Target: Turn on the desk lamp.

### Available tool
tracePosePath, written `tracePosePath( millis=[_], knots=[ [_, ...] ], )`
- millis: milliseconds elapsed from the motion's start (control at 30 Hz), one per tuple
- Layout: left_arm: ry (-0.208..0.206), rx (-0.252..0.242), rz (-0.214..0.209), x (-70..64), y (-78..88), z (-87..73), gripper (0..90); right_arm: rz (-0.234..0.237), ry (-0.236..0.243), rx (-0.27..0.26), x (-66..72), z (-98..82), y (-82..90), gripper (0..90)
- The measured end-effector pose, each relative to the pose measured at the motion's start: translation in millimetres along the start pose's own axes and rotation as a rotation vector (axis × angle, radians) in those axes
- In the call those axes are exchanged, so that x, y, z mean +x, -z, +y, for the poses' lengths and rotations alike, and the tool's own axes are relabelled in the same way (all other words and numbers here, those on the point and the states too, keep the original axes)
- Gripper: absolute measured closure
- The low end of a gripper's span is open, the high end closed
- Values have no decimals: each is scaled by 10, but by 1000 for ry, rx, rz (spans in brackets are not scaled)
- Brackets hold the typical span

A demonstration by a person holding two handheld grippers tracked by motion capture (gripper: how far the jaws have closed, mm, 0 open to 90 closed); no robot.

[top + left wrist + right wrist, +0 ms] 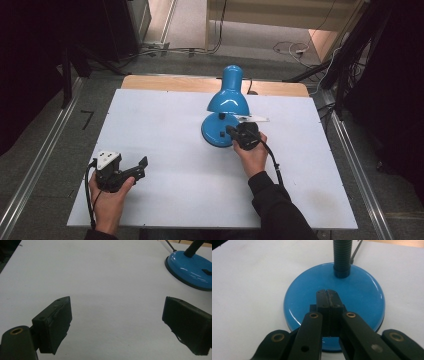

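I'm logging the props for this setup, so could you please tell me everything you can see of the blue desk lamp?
The blue desk lamp stands upright near the far middle of the white table. It looks like glossy painted metal: a round base, a black ribbed neck and a bell-shaped shade tilted toward the person. The right tongs, shut, rest over a small black switch on the base.

The desk lamp (227, 107) is glossy bright blue on shade and round base, with a black ribbed neck and a small black switch on the base. Beside it, both grippers are black. The surface (165, 130) is plain white, edged in pale wood behind the lamp.
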State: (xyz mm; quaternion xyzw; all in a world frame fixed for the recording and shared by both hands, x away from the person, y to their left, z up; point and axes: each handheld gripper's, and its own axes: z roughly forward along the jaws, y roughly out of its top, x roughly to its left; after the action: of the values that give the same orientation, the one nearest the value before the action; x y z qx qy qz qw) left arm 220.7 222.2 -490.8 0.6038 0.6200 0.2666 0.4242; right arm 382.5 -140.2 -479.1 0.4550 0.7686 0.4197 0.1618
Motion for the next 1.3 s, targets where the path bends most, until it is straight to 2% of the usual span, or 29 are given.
tracePosePath(
  millis=[167, 367, 533, 1033, 1100, 1300],
  knots=[
    [-8, 3, 0, -20, 4, -1, 92, 5, 16, 1, 34, -11, -12, 875],
    [-3, 1, 0, -11, 4, 0, 92, 9, 13, 5, 68, -39, -81, 875],
    [-4, 9, -2, -3, 1, -3, 92, 7, 13, -13, 116, -59, -121, 875],
    [-7, 11, 7, -2, -9, -6, 92, -6, 9, 1, 95, -100, -143, 874],
    [-7, 11, 7, -4, -3, -6, 92, -17, 26, -1, 108, -105, -142, 874],
    [-9, 11, 7, -8, -2, -6, 92, -27, 30, -10, 126, -118, -145, 874]
  ],
)
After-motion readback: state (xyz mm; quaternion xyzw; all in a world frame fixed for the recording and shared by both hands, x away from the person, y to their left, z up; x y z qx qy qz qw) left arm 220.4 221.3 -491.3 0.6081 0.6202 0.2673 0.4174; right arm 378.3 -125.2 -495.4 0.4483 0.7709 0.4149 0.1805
